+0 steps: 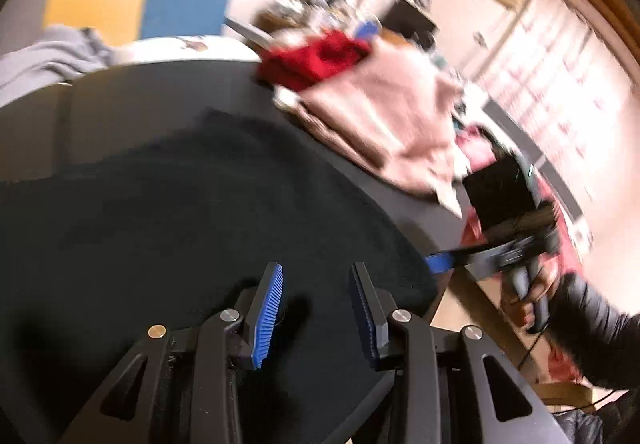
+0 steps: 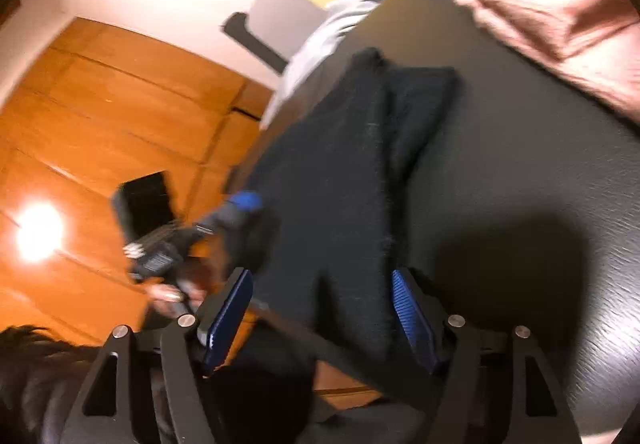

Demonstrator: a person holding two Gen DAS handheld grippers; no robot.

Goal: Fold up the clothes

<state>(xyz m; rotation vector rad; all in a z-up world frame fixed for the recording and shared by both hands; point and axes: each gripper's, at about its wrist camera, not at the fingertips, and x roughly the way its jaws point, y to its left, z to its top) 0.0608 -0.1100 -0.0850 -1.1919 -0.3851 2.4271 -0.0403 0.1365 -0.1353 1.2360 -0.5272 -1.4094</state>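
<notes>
left tongs [image 1: 316, 308]: jaws apart, empty, above dark garment [image 1: 180, 204]
right tongs [image 2: 322, 314]: wide, straddling garment, not gripping
right view only: wood floor [image 2: 100, 116]

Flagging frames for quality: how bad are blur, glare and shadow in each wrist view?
Left wrist view: heavy motion smear over the pink cloth and the far room, while the left tool stays sharp. Right wrist view: milder blur, a blown-out lamp reflection on the wooden floor, and a hard dark shadow across the table beside the dark garment.

motion blur | fisheye-warped edges | floor glare [image 2: 38, 230] | hard shadows
</notes>
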